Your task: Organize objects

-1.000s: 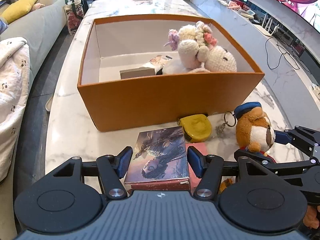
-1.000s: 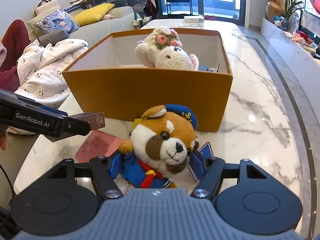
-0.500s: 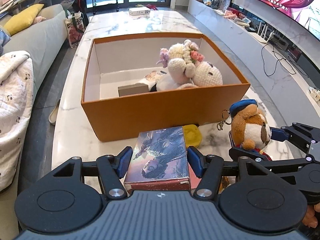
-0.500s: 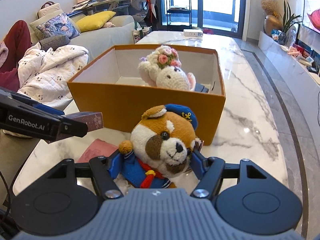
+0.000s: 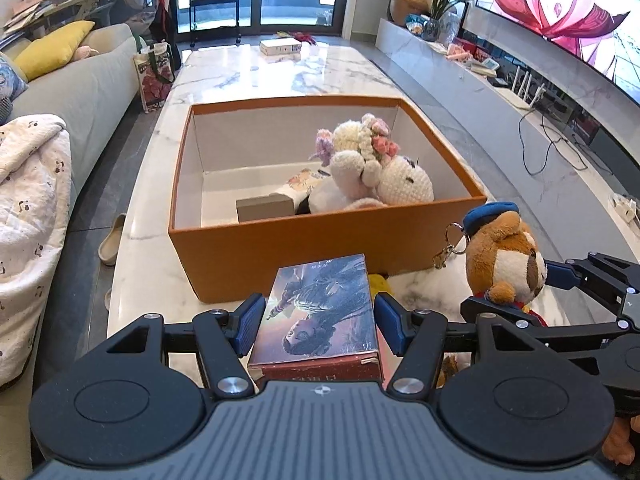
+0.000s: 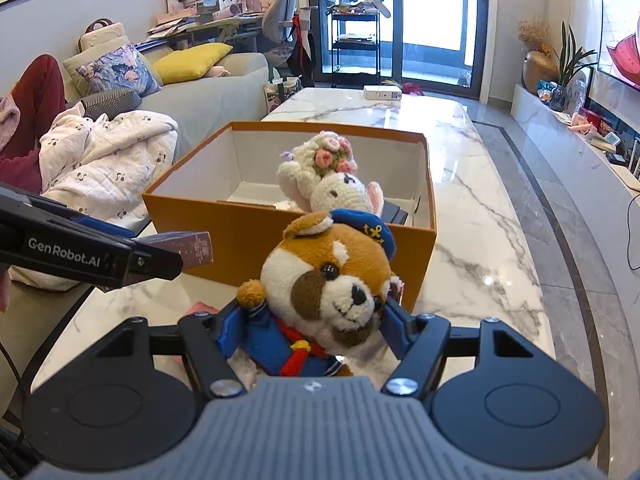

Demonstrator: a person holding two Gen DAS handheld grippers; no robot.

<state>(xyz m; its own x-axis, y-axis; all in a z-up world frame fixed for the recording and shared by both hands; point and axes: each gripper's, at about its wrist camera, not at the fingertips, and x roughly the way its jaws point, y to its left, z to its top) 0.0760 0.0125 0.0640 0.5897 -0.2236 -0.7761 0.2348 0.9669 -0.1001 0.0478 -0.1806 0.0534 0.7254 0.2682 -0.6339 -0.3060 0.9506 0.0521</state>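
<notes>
White marble table (image 5: 280,76), grey veining. Orange open box (image 5: 320,244) sits on it mid-table. Small white box (image 5: 280,46) at far end. Yellow item (image 5: 378,282) on the top, against box's near wall, mostly hidden.
</notes>
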